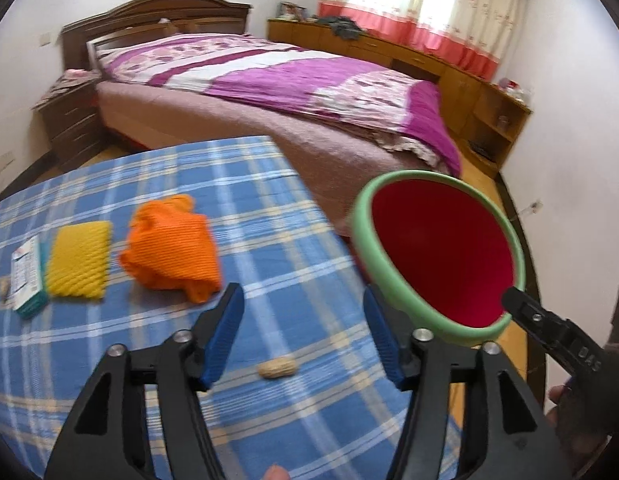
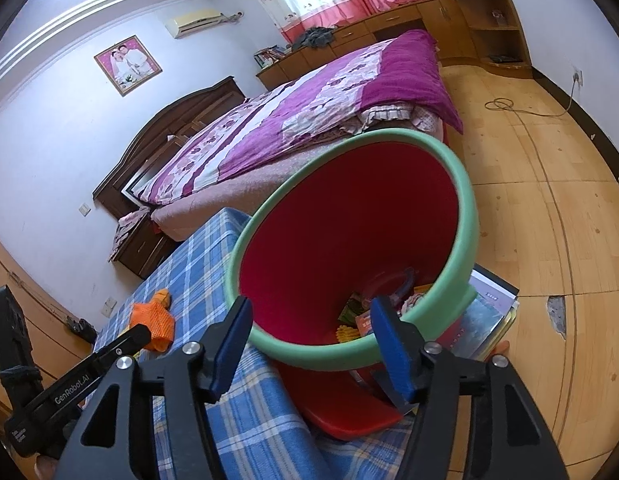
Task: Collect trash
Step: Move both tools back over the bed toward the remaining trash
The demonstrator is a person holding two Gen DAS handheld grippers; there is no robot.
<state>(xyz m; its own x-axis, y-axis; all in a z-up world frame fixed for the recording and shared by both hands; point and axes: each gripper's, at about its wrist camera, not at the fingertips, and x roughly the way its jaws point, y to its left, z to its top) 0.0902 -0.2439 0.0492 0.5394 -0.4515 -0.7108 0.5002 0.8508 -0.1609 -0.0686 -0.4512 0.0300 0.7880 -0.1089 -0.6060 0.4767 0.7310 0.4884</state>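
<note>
Trash: a peanut shell (image 1: 276, 369) lies on the blue checked cloth (image 1: 109, 360) at lower centre of the left wrist view; an orange net wrap (image 1: 171, 242), a yellow net pad (image 1: 78, 258) and a small box (image 1: 26, 276) sit at middle left.
Bin: the red bin with a green rim (image 2: 467, 216) is tilted at the table's edge, mouth toward the cameras, centre of the right wrist view; some wrappers already lie at its bottom.
Left gripper (image 1: 303, 336): fingers spread, nothing between them, hanging above the cloth just beyond the peanut shell.
Right gripper (image 2: 309, 344): fingers parted around the near rim; the right-hand pad looks to sit inside the bin, but I cannot tell whether either presses on it.
Step in hand: by my reckoning, between pickups, with the bin held ready.
Next move: probably the left fingers drop onto the shell or the orange wrap, pinch it, and carry it right to the bin's mouth.
</note>
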